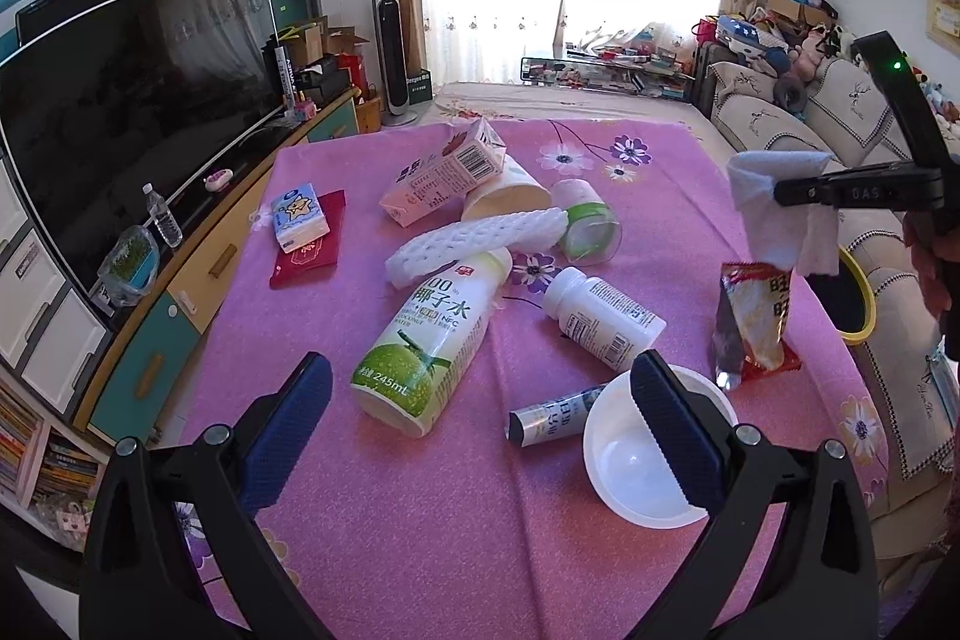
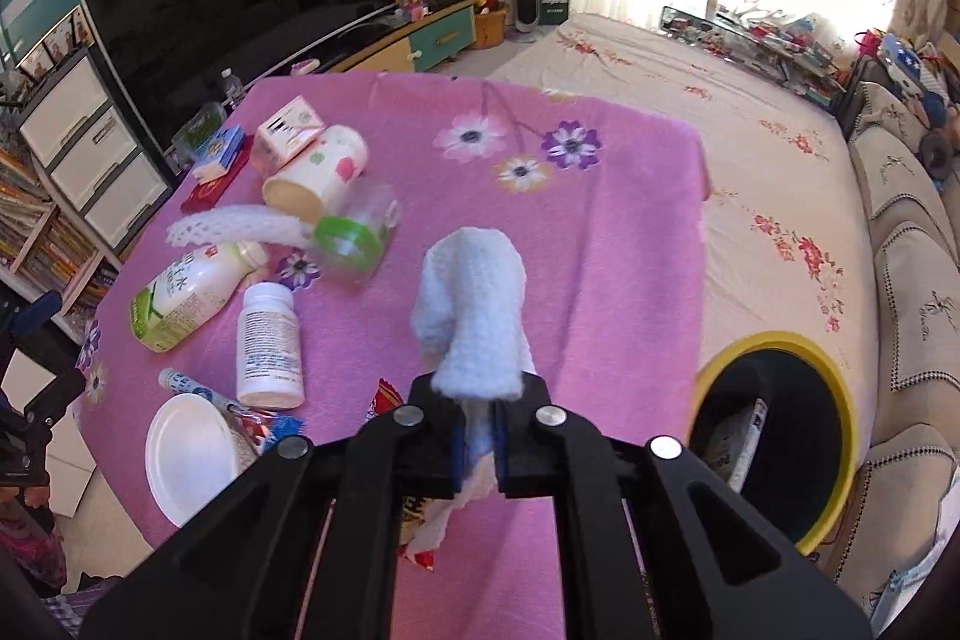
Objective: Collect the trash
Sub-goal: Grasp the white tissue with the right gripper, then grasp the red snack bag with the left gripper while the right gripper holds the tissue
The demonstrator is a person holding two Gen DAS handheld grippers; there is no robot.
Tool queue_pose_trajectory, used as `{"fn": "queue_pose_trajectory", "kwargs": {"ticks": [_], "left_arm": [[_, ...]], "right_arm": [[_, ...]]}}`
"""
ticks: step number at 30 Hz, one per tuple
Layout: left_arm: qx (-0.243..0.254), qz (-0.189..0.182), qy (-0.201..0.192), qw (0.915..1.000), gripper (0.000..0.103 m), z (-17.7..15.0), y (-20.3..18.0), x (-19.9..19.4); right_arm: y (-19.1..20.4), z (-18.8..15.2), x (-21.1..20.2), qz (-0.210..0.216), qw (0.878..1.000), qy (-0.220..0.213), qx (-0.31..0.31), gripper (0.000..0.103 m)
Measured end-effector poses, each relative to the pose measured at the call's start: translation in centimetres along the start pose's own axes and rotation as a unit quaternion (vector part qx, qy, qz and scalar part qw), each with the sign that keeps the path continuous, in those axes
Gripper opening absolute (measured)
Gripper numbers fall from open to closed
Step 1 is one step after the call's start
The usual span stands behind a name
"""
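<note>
My right gripper [image 2: 478, 445] is shut on a crumpled white paper towel [image 2: 474, 307] and holds it above the pink tablecloth [image 2: 630, 292]; in the left wrist view the towel [image 1: 774, 202] hangs from that gripper [image 1: 780, 192] over a red snack bag [image 1: 753, 319]. My left gripper [image 1: 480, 436] stands open and low over the near table, nothing between its blue pads [image 1: 288, 436]. Its right finger reaches over a white bowl [image 1: 636, 454]. A yellow-rimmed black bin [image 2: 774, 436] stands to the right of the table, with something pale inside.
Strewn on the cloth: a coconut water bottle [image 1: 426, 346], white pill bottle [image 1: 603, 319], foam net [image 1: 474, 244], paper cup [image 1: 510, 196], pink carton [image 1: 444, 175], green-banded clear cup [image 1: 585, 226], small tube [image 1: 549, 418], tissue pack [image 1: 299, 217]. TV [image 1: 132, 100] at left, sofa [image 1: 840, 130] at right.
</note>
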State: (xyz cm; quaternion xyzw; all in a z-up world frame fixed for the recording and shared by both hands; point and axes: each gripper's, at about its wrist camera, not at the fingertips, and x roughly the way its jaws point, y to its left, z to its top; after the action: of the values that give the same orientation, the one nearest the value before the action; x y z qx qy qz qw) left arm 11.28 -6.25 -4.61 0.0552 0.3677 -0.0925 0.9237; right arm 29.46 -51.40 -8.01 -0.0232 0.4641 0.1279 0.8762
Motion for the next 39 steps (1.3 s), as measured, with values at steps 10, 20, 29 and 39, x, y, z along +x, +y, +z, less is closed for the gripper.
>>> {"fn": "queue_pose_trajectory", "kwargs": {"ticks": [10,20,29,39], "left_arm": [[0.022,-0.010,0.006,0.9997,0.098,1.2,-3.0,1.3],[0.033,-0.013,-0.001,0.9994,0.098,2.1,-4.5,1.3],[0.018,-0.002,-0.011,0.9998,0.098,1.3,-1.7,-0.1],[0.033,-0.053,-0.019,0.9979,0.098,1.6,-2.8,-0.6]], "right_arm": [[-13.6,-1.9,-3.6,-0.069,0.992,-0.010,0.103,0.007],[-8.7,-0.2,-5.3,0.017,0.998,-0.032,0.054,0.007],[0.7,4.4,-7.2,0.066,0.996,-0.064,-0.021,0.007],[7.5,7.5,-7.8,0.085,0.992,-0.067,-0.067,0.007]]}}
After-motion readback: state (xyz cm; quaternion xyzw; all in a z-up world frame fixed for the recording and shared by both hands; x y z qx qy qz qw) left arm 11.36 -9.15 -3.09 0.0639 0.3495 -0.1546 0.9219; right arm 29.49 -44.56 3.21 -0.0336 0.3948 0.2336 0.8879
